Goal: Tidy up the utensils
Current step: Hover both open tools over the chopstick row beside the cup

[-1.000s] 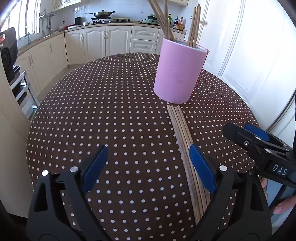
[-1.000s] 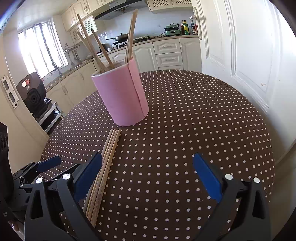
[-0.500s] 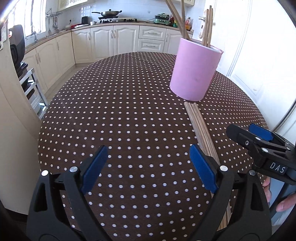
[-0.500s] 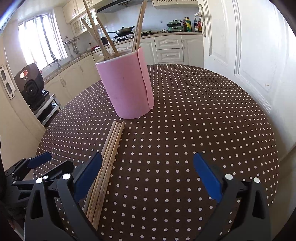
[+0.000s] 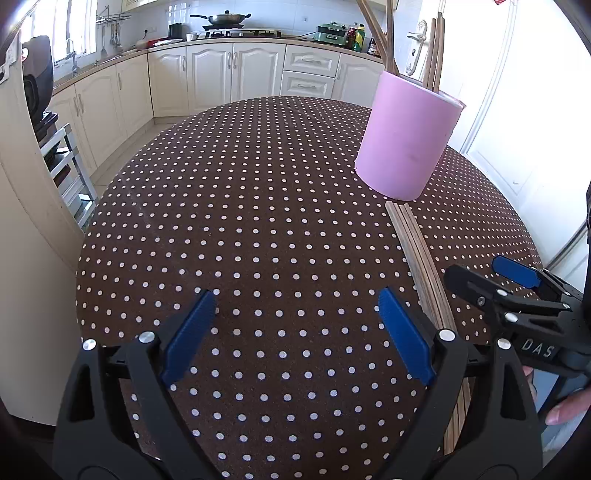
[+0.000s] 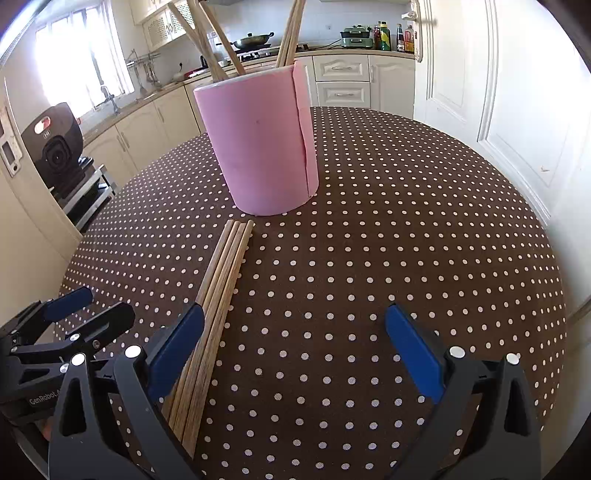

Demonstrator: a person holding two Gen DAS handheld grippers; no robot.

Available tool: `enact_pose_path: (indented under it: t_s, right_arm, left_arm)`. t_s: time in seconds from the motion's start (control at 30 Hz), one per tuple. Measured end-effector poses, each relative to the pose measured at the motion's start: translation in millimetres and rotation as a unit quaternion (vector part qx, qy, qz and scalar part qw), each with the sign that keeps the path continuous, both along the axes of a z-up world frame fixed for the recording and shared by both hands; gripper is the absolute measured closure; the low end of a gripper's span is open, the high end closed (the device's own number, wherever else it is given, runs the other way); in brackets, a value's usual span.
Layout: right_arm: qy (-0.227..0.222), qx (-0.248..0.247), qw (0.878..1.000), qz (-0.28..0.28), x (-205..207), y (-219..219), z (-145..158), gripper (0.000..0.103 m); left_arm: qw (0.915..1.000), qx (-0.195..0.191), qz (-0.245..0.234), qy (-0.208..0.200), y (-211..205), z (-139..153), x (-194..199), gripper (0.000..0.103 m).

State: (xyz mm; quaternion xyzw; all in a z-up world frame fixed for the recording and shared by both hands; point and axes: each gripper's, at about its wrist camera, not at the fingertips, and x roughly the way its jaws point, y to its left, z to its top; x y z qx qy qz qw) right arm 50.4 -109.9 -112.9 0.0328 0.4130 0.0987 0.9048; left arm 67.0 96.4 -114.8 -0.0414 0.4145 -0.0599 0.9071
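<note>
A pink cylindrical holder (image 5: 406,134) (image 6: 258,147) stands upright on the dotted table with several wooden chopsticks (image 6: 210,44) sticking out of it. A bundle of loose chopsticks (image 5: 421,258) (image 6: 218,291) lies flat in front of the holder, pointing at its base. My left gripper (image 5: 295,332) is open over bare cloth, left of the bundle. My right gripper (image 6: 295,343) is open too, its left finger just beside the bundle. Each gripper shows in the other's view: the right gripper (image 5: 491,280), the left gripper (image 6: 88,306).
The round table (image 5: 240,206) has a brown cloth with white dots and drops off near both grippers. Kitchen cabinets (image 5: 221,74) and a stove with a wok (image 5: 221,16) stand behind. A white door (image 6: 498,92) is on the right, a metal rack (image 5: 62,166) on the left.
Both grippers have shifted: the left one swung left, so the bundle now lies right of its fingers. The holder looks closer in the right wrist view. Both stayed open.
</note>
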Motion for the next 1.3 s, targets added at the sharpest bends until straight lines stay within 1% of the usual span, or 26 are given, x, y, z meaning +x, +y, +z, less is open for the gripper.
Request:
enact_pose_path:
  t_s: [0.2,0.4,0.47,0.53,0.6,0.77,0.83,0.93,1.07,1.17,1.3]
  right_arm:
    - [0.006,-0.038,0.999,-0.011,2.6,10.0,-2.0,0.008]
    - [0.006,-0.047,0.998,-0.028,3.6,10.7,-3.0,0.008]
    - [0.014,-0.065,0.997,-0.036,6.0,13.5,-6.2,0.008]
    - [0.01,-0.074,0.997,-0.028,4.1,18.8,-5.3,0.008]
    - [0.005,-0.065,0.998,-0.015,2.0,21.8,-4.7,0.008]
    - [-0.009,-0.016,1.0,-0.021,-1.9,13.2,-1.9,0.008]
    - [-0.004,-0.006,1.0,-0.018,-0.5,11.5,-3.6,0.008]
    - [0.001,-0.014,1.0,-0.018,0.5,13.5,-4.5,0.008]
    - [0.0,-0.015,1.0,-0.008,0.9,14.3,-3.3,0.008]
    - [0.002,-0.012,1.0,-0.004,3.7,14.2,-3.3,0.008]
    - [0.006,-0.036,0.999,-0.001,6.6,24.9,-3.4,0.008]
  left_arm:
    - [1.0,0.001,-0.002,-0.001,1.4,-1.8,2.8,0.014]
    - [1.0,-0.005,-0.002,-0.001,1.7,-4.4,1.3,0.013]
    - [1.0,-0.004,-0.002,-0.002,0.6,-4.8,0.2,0.013]
    - [1.0,-0.002,-0.003,-0.003,-0.3,-5.8,-1.2,0.013]
    - [1.0,-0.004,-0.003,-0.004,-1.0,-6.2,-1.7,0.013]
    - [0.9999,-0.01,-0.001,-0.005,-0.7,-6.4,-3.4,0.012]
    - [0.9999,-0.01,-0.002,-0.005,-0.6,-6.6,-3.6,0.012]
    - [0.9999,-0.009,-0.002,-0.006,-0.1,-6.5,-3.8,0.012]
    - [0.9997,-0.024,-0.003,-0.007,3.9,-6.5,-3.7,0.012]
    - [0.9996,-0.028,-0.004,-0.008,6.1,-6.4,-4.0,0.012]
    - [0.9995,-0.029,-0.005,-0.009,7.9,-6.4,-4.3,0.012]
